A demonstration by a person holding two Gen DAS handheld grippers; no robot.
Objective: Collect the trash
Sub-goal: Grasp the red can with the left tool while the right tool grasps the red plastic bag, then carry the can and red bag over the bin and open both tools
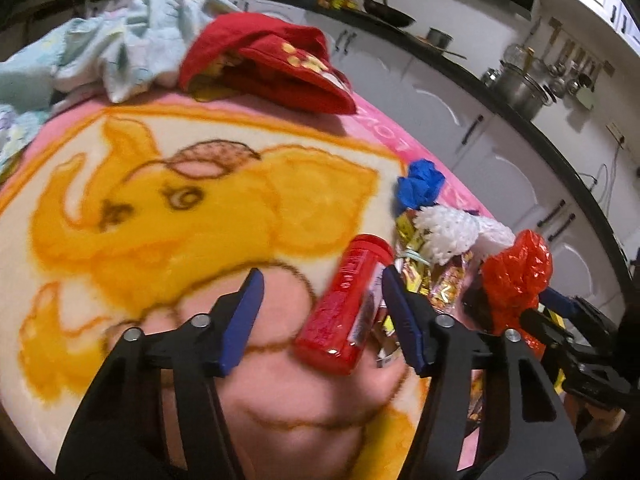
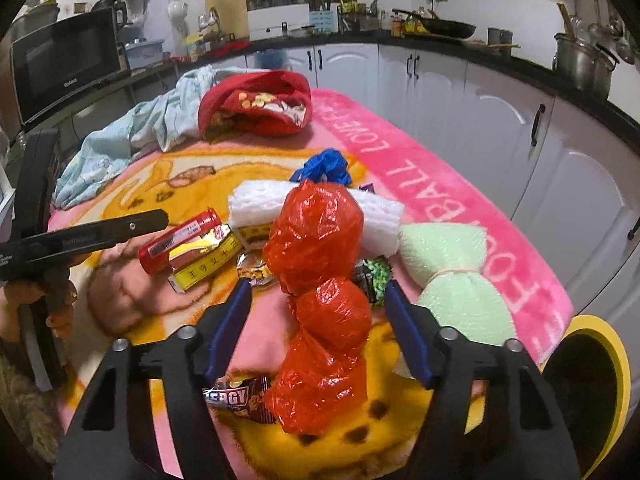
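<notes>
Left wrist view, left to right: pale blue crumpled cloth at the far left of a tabletop covered by a pink fleece blanket with a yellow cartoon print. Beside the cloth, a red fabric bag lying open. Nearer the camera, the left hand-held gripper, blue pads apart. Between them, closer to the right pad, a red plastic cylindrical tube with a printed label, lying tilted on the blanket; contact with that pad cannot be told. To its right, a heap of trash: crumpled blue plastic, white foam netting, yellow wrappers.

Right wrist view, left to right: the left hand-held gripper seen from the side at the left edge, its tip just beside the red tube. Centre, the right hand-held gripper, pads apart on either side of a knotted red-orange plastic bag standing upright; neither pad visibly pressing it. Under the bag, a snack wrapper printed with part of the word "ENERGY". Right of the bag, a pale green foam sheet tied in the middle with a rubber band. At the far right edge, a black bin with a yellow rim, beside the tabletop.
</notes>
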